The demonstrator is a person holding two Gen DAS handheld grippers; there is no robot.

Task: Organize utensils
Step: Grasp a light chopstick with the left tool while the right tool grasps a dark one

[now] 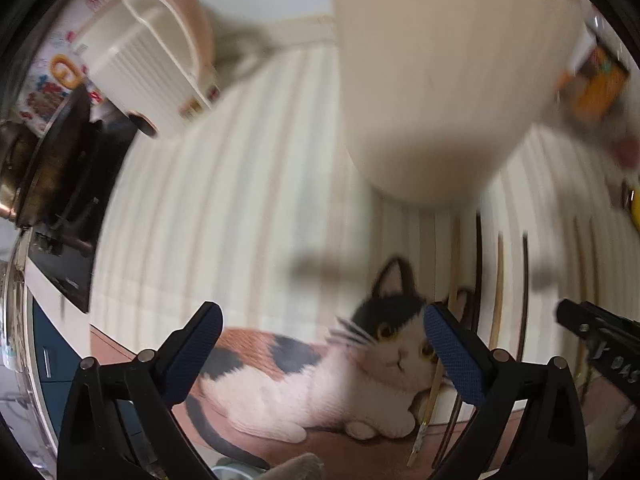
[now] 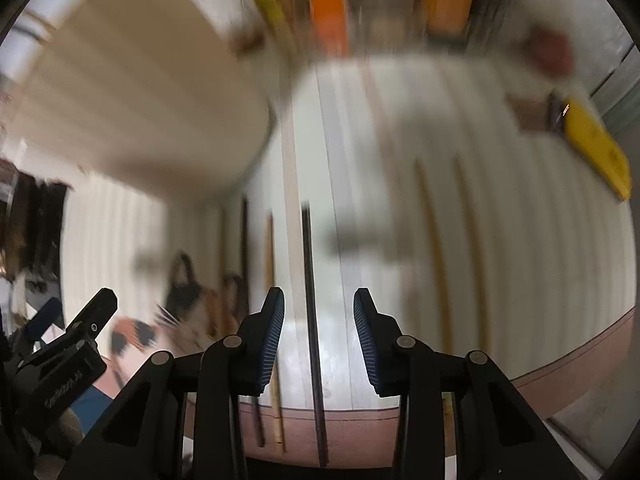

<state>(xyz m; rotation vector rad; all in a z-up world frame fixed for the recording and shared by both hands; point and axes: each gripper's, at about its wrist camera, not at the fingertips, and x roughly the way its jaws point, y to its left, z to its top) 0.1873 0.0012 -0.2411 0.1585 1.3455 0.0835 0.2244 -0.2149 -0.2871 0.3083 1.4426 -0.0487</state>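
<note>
- The chopsticks [image 2: 311,304] are seen laid lengthwise on the striped mat [image 2: 520,240], running from the lower centre of the right wrist view up toward the middle; a dark one is framed squarely between the right gripper [image 2: 319,336] pads, with pale and wooden ones just beside it to the left.
- The right gripper is held spread, nothing pinched; the dark stick is straddled but contact with either pad cannot be told through the blur. It looks lined up for a pick along the stick's length, which would explain the low, straight-on approach.
- In the left wrist view, more chopsticks [image 1: 498,280] are spotted at right of centre, lying parallel across the mat's stripes, apart from one another.
- The left gripper [image 1: 322,354] is also held wide apart and empty, poised over the cat picture [image 1: 320,376] at the mat's lower edge; one pale stick is seen passing close by its right pad.
- A large cream container [image 1: 440,80] is filling the upper right of the left view, close to the camera; it is judged the likely place for the sticks to be gathered.
- A white ribbed holder [image 1: 152,68] is noted at upper left, a dark stove [image 1: 68,184] at the left edge.
- A yellow object [image 2: 596,148] is seen at upper right of the right view; too blurred to be named.
</note>
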